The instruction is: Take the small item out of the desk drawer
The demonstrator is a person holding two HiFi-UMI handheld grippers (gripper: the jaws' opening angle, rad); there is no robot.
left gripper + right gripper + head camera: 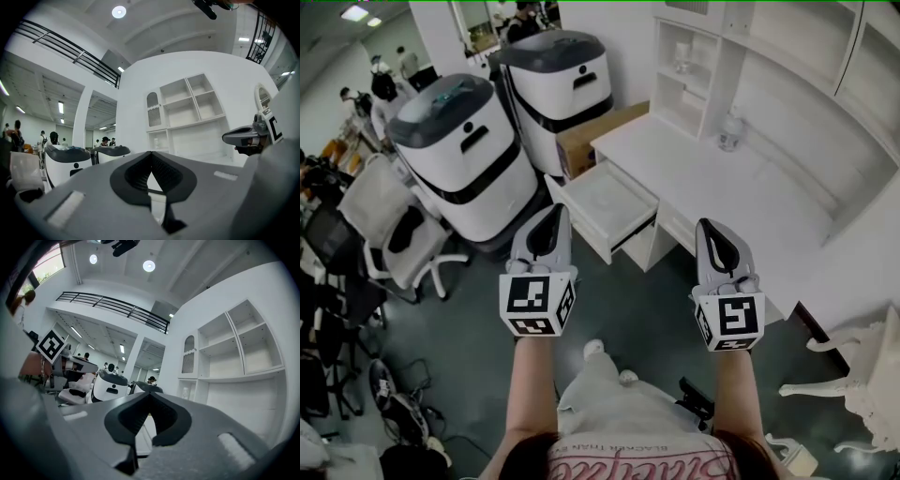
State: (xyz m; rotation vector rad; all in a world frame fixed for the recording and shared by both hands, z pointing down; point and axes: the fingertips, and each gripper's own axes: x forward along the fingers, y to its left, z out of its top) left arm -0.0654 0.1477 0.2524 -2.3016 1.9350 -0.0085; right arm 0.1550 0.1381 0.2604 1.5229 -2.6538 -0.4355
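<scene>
Approach stage, by the look of it: the left gripper [555, 216] and right gripper [709, 230] hover level, fingers pinched together on nothing, just short of the open drawer [578, 217] under the tabletop [722, 183]. No small item shows inside. Next, probably, one gripper opens and reaches in.

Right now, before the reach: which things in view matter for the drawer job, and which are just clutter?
Job: open drawer, no small item visible inside; white desk; left gripper and right gripper, both shut, empty.
Lying about: nearer grey-lidded unit; farther grey-lidded unit; cardboard box; clear jar on the desktop; office chair.
</scene>
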